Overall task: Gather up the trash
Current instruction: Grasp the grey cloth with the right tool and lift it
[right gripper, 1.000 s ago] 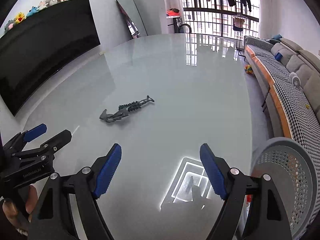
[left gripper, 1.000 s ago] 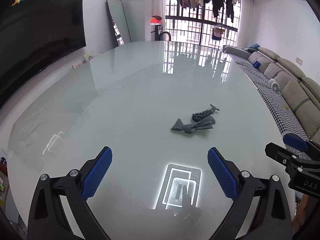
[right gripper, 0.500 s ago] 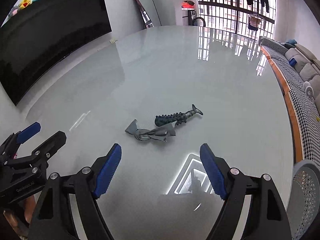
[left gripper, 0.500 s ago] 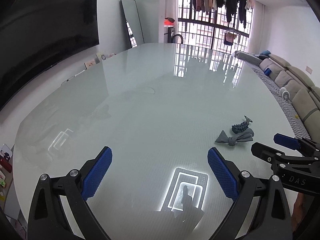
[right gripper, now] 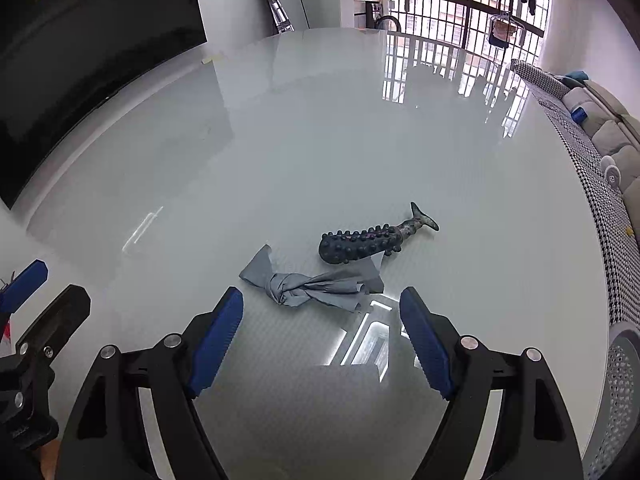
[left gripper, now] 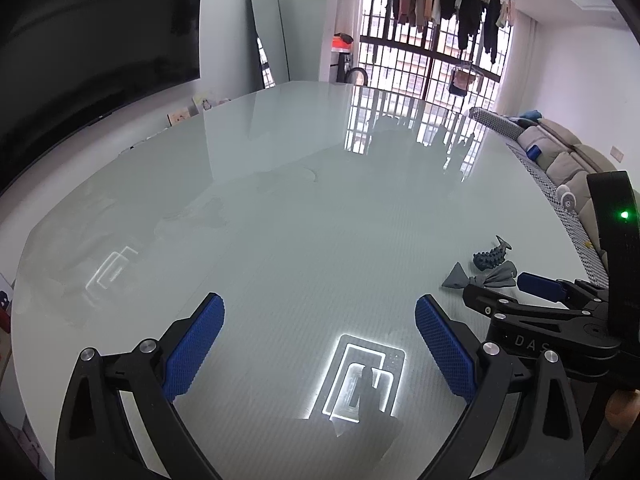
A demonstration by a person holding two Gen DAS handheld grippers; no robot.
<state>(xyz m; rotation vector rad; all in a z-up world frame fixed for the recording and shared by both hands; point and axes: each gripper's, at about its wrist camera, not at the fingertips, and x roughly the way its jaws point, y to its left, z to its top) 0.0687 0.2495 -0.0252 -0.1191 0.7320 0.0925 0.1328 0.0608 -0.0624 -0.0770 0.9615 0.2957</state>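
A knotted grey rag (right gripper: 312,284) lies on the glossy white table (right gripper: 320,140), just ahead of my right gripper (right gripper: 322,320), which is open and empty. A dark knobbly fish-shaped toy (right gripper: 368,242) lies just behind the rag, tail to the right. In the left wrist view the rag (left gripper: 480,278) and the toy (left gripper: 490,256) lie at the far right, in front of the right gripper's fingers (left gripper: 536,285). My left gripper (left gripper: 318,340) is open and empty over bare table.
A grey perforated basket (right gripper: 622,392) stands off the table's right edge. A sofa with a checked cover (right gripper: 600,152) runs along the right. A black TV (left gripper: 80,52) hangs on the left wall; a barred window is at the back.
My right gripper has moved forward and left toward the rag and toy, which now sit close between its fingers. My left gripper has swung left, so both objects have shifted to its far right.
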